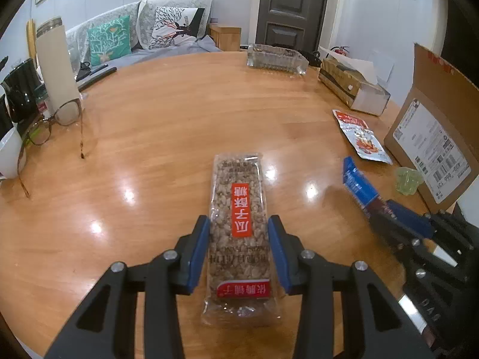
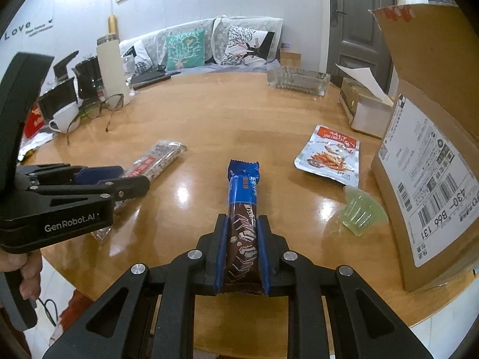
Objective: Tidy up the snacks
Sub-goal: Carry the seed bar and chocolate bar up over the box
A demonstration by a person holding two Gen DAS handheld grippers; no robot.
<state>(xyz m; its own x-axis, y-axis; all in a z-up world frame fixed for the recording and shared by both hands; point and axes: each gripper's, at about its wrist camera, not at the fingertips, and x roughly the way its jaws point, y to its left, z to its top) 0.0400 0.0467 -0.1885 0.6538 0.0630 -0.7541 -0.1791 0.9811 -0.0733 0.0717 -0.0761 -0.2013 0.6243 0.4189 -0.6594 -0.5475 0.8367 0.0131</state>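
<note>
Two grippers, crinkly blue bar [image 2: 243, 227], knobbly seed brittle [image 1: 239, 233]

Bright indoor light, glare spots on table [image 1: 167, 113] (glossy), fisheye-bent edges

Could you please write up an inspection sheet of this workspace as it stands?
Surface: glossy wooden table.
Job's things: seed brittle bar; blue chocolate bar; spicy-strip packet; green jelly cup; open cardboard box.
Clutter: glasses, mug, glass ashtray, tissue box.
Grippers: left gripper jaws flank the brittle bar; right gripper grips the chocolate bar.
Cables: one by the floor.
Surroundings: sofa, door.
</note>
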